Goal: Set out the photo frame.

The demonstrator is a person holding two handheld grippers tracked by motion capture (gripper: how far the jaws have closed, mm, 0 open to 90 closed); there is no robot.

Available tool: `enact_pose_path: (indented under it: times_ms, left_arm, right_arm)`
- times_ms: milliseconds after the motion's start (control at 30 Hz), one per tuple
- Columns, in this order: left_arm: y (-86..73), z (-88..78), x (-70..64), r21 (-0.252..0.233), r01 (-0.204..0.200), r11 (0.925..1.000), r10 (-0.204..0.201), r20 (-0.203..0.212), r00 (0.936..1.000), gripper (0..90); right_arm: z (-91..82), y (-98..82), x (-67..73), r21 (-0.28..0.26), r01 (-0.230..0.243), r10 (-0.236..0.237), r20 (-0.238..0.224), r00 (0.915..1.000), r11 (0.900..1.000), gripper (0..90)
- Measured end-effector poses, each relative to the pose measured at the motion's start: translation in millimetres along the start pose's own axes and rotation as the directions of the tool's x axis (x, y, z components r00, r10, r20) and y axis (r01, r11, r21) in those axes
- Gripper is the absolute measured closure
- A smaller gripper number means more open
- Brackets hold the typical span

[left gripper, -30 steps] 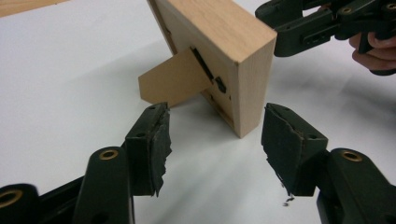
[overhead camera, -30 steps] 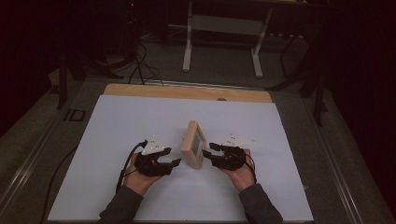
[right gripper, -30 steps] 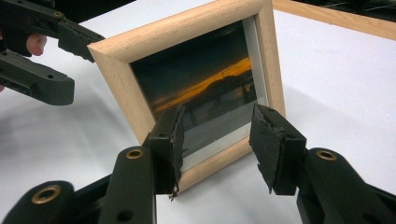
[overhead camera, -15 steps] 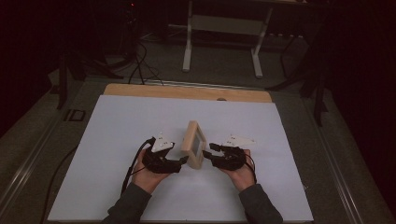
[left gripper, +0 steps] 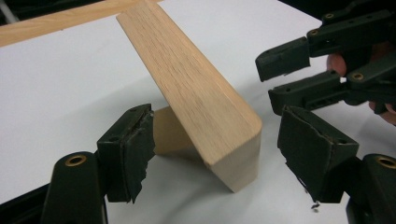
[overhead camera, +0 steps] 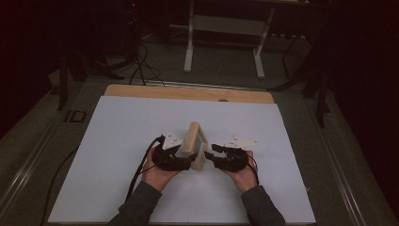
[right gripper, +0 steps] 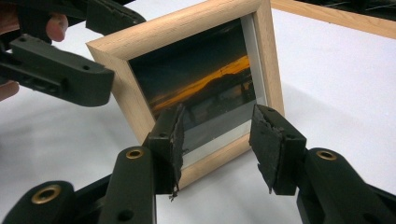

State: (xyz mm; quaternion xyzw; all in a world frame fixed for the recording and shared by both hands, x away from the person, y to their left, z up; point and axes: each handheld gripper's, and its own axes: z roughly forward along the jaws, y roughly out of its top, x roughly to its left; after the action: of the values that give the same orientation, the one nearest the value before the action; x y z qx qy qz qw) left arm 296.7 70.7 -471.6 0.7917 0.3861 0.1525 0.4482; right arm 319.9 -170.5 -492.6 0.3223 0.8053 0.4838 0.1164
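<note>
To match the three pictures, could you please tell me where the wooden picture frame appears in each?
High view: wooden picture frame at table centre, between both grippers.
Left gripper view: its back and corner, centre.
Right gripper view: its photo side, upper centre.
Shared landmark: the white table sheet.

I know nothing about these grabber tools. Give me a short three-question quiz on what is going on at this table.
1. True or false: the left gripper is clamped tight on the wooden picture frame.
2. What does the frame show in the right gripper view?
A. a sunset scene
B. a portrait
C. a blank card
3. Fill in: the frame stands on the white ____.

Key:
1. False. Its jaws have just been opening and stand apart on either side of the frame's corner, pads clear of the wood.
2. A, a dark picture with an orange streak of sky.
3. Table. The frame stands between the two grippers; the right gripper is open in front of it.
</note>
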Motion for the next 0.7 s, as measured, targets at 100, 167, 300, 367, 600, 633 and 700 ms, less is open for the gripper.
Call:
enact_pose_path:
  times_ms: [100, 167, 300, 367, 600, 633, 700]
  left_arm:
    - [1.0, 2.0, -0.7, 0.008, 0.000, 1.0000, 0.000, -0.006, 1.0000, 31.5]
    - [1.2, 2.4, -0.9, 0.006, 0.003, 1.0000, -0.003, -0.012, 0.9999, 34.1]
    - [1.6, 2.5, -0.5, 0.008, 0.010, 0.9999, -0.010, -0.018, 0.9998, 40.3]
    - [1.6, 2.5, 0.0, 0.009, 0.015, 0.9998, -0.015, -0.015, 0.9998, 41.7]
    - [1.9, 2.3, 1.6, 0.014, 0.028, 0.9995, -0.028, -0.001, 0.9996, 43.9]
    - [1.9, 2.3, 2.0, 0.012, 0.032, 0.9994, -0.032, 0.002, 0.9995, 44.6]
    - [2.2, 2.0, 3.5, 0.014, 0.035, 0.9993, -0.036, 0.008, 0.9993, 46.5]
  right_arm:
    - [0.0, 0.0, 0.1, 0.000, 0.001, -0.001, 0.000, 1.0000, 1.000, 54.0]
    - [-0.1, 0.1, 0.1, -0.001, 0.002, -0.002, 0.000, 1.0000, 1.000, 54.0]
    - [-0.4, 0.2, 0.0, -0.002, 0.002, -0.002, -0.001, 1.0000, 1.000, 53.9]
    - [-0.5, 0.2, -0.3, -0.002, 0.002, -0.002, -0.002, 1.0000, 1.000, 53.9]
    - [-0.8, 0.3, -0.8, -0.003, 0.001, -0.001, -0.001, 1.0000, 1.000, 53.8]
    - [-0.8, 0.3, -0.9, -0.003, 0.000, 0.000, -0.001, 1.0000, 1.000, 53.8]
    - [-0.9, 0.4, -1.0, -0.004, 0.000, 0.000, -0.002, 1.0000, 1.000, 53.7]
